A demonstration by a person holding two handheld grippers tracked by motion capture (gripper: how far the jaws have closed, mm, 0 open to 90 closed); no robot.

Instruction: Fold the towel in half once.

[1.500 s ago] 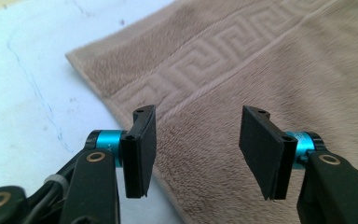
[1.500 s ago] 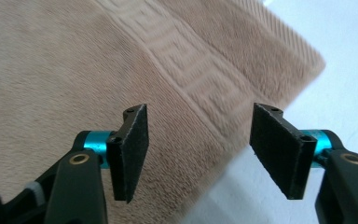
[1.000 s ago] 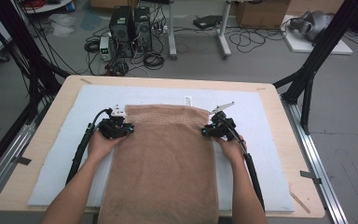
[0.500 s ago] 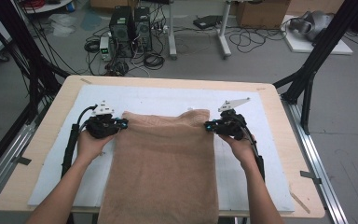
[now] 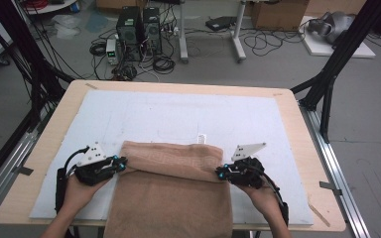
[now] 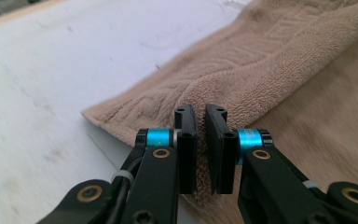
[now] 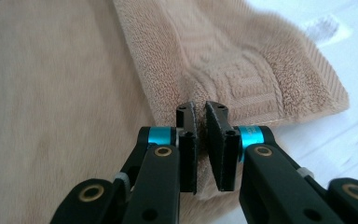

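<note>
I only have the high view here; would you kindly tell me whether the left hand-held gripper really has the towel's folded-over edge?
Observer: Yes, the left hand-held gripper is shut on the towel, cloth pinched between its pads.
Operator: And the right one?
Observer: The right hand-held gripper is shut on the towel too, beside its woven border pattern.
Operator: Anything near that corner?
Observer: A small white label lies on the mat just past it.
</note>
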